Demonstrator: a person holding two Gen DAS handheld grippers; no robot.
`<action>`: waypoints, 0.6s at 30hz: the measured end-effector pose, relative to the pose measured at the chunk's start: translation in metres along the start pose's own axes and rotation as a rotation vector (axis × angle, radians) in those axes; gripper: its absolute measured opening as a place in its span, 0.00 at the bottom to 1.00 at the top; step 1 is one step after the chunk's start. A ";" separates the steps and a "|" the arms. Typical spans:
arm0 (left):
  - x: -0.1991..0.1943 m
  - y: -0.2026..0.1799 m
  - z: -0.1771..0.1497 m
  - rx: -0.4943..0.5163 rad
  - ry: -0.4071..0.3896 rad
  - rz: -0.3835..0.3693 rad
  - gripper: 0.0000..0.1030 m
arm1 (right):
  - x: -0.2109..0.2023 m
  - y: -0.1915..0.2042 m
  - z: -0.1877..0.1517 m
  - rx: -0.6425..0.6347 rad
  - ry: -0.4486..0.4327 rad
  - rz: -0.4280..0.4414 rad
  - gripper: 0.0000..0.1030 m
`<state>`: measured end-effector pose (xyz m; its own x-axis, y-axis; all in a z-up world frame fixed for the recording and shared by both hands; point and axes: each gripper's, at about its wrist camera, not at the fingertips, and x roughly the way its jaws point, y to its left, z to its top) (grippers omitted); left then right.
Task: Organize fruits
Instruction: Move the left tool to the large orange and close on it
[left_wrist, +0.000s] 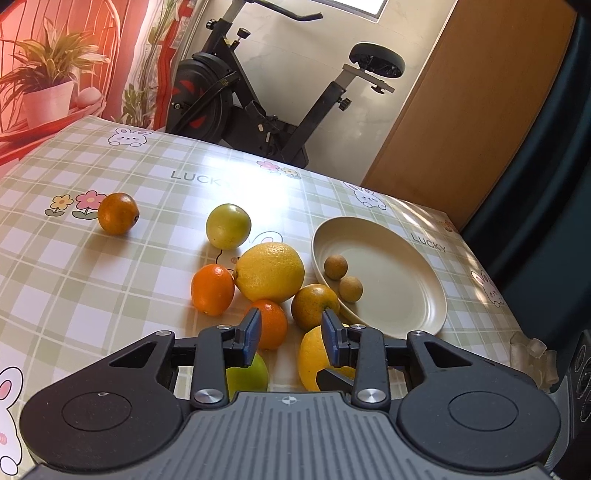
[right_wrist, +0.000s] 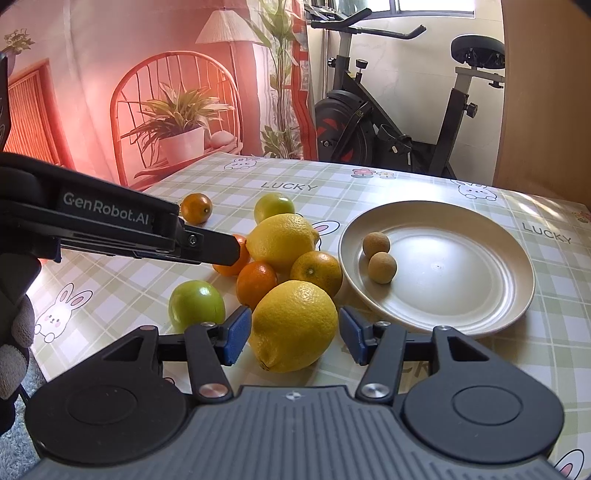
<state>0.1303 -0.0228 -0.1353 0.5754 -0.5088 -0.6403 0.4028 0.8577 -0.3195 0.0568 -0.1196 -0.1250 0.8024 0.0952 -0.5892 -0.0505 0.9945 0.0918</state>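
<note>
A cream plate (right_wrist: 491, 291) (left_wrist: 410, 306) holds two small brown fruits (right_wrist: 382, 267) (left_wrist: 351, 290). Left of it lies a cluster of lemons, oranges and green fruits. My right gripper (right_wrist: 291, 334) is open, its blue pads on either side of the near lemon (right_wrist: 293, 325), not closed on it. My left gripper (left_wrist: 291, 334) is open and empty above a small orange (left_wrist: 271, 323) and a lemon (left_wrist: 312, 358); it also shows from the side in the right wrist view (right_wrist: 221, 249). A far lemon (right_wrist: 280, 242) and a lone orange (left_wrist: 118, 213) lie further back.
The table (left_wrist: 92, 295) has a checked green cloth with rabbit prints. An exercise bike (right_wrist: 388, 122) stands behind the far edge. A wooden panel (left_wrist: 461, 110) is at the right. A picture backdrop (right_wrist: 129, 92) hangs at the left.
</note>
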 end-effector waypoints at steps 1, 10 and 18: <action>0.002 0.000 0.000 -0.002 0.006 -0.011 0.41 | 0.001 0.000 -0.001 0.003 0.001 0.001 0.58; 0.025 -0.011 -0.009 -0.012 0.085 -0.074 0.43 | 0.011 -0.002 -0.009 0.026 0.031 0.018 0.63; 0.041 -0.011 -0.014 -0.034 0.123 -0.104 0.50 | 0.017 -0.005 -0.012 0.037 0.040 0.021 0.63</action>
<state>0.1392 -0.0522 -0.1681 0.4394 -0.5835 -0.6830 0.4299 0.8042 -0.4105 0.0630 -0.1221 -0.1453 0.7772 0.1188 -0.6180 -0.0445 0.9899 0.1342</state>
